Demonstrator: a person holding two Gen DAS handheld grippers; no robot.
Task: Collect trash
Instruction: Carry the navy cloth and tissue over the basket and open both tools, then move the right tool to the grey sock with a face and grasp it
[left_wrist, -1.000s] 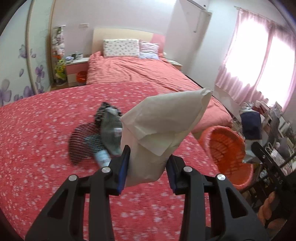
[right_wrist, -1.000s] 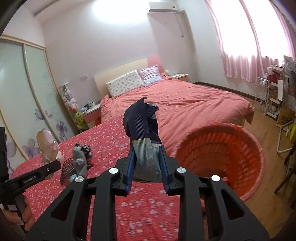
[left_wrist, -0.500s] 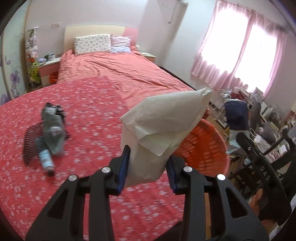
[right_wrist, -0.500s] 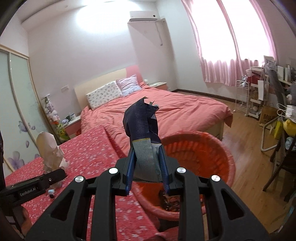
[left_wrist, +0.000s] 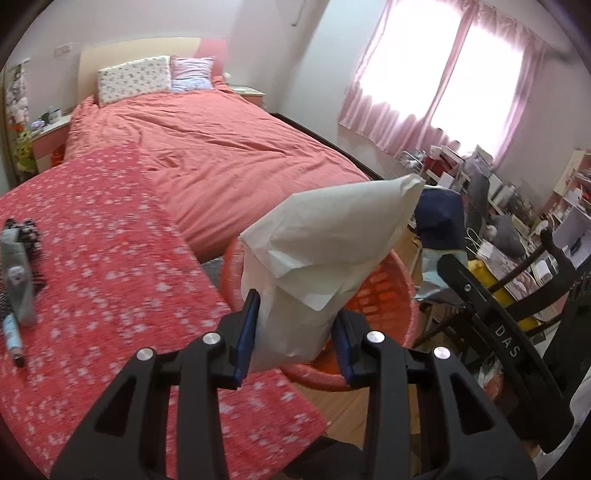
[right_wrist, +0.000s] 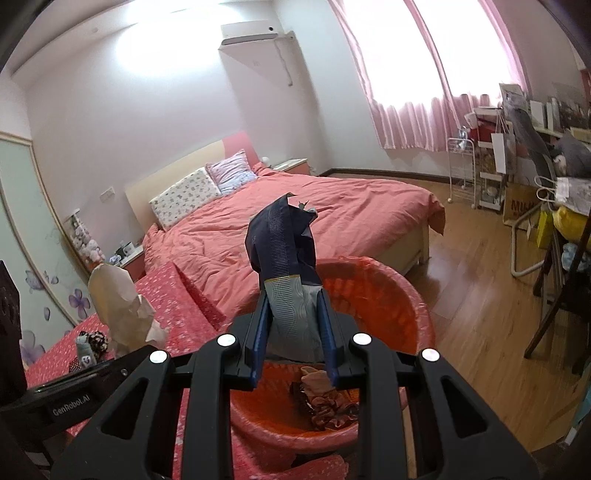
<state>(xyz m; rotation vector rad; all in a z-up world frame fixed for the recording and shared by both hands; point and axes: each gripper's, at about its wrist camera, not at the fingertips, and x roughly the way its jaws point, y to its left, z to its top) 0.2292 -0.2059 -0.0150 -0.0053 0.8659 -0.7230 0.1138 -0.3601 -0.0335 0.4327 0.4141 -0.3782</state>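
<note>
Both claws are clamped on trash above the round orange plastic basket (right_wrist: 373, 295): left claw (left_wrist: 295, 328) grips a crumpled beige paper bag (left_wrist: 325, 254), right claw (right_wrist: 291, 332) a dark blue foil pouch (right_wrist: 284, 243). Released off-centre, the light bag could catch the rim and drop onto the wooden floor (right_wrist: 480, 295).

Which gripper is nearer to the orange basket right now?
Right. The right gripper, clamping a dark wrapper, hangs over the basket. The left gripper, holding a paper bag, is at its near rim.
</note>
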